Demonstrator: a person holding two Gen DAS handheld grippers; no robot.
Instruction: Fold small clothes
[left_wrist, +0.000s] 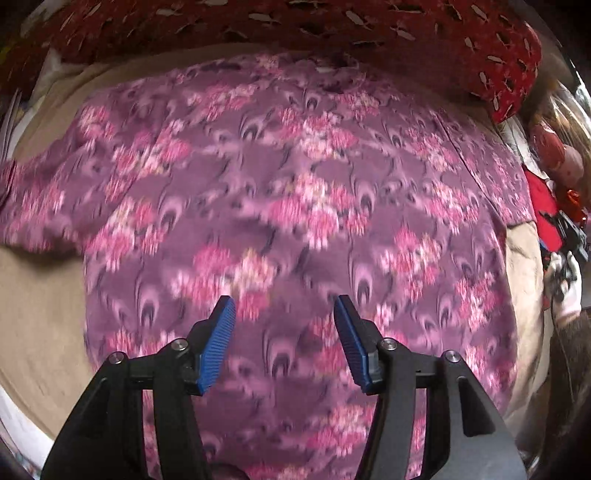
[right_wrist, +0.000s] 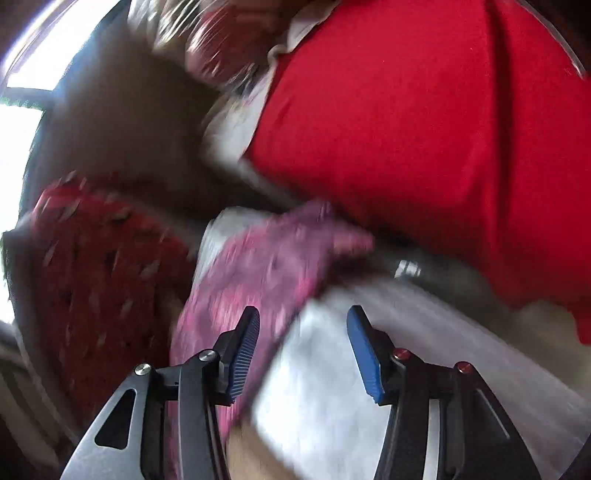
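Left wrist view. Left gripper (left_wrist: 284, 306): blue ribbed pads (left_wrist: 218, 343) set wide apart, nothing between them, poised above the lower middle of the garment without visible contact. Purple floral top (left_wrist: 295, 206): spread flat on a tan-covered bed (left_wrist: 40, 317), neckline toward the far edge, one sleeve (left_wrist: 33, 206) reaching to the left edge, hem toward the near edge and under the gripper. Red patterned cloth (left_wrist: 295, 26): heaped along the far edge, its lower border just beside the neckline. Right gripper (left_wrist: 565, 232): small at the right edge beyond the other sleeve, held in a white-gloved hand (left_wrist: 565, 288); jaw state not readable here.

Right wrist view, heavily blurred. Right gripper (right_wrist: 301, 317): pads wide apart, empty. Purple floral top (right_wrist: 266, 273): a sleeve or side edge running from the left pad up toward centre, lying on pale bedding; contact with the pad cannot be told. Red patterned cloth (right_wrist: 99, 273): left of it. Plain red fabric (right_wrist: 424, 129): filling the upper right, well apart from the pads.

Risks, as judgement. Fold not yet begun. Closing the left gripper mid-panel likely to pinch the bed cover with the top and drag both. Blur suggests fast travel on the right; a hasty close could miss the sleeve edge or catch bedding, leaving a skewed fold. Neighbouring red cloth could snag into the fold at the neckline.
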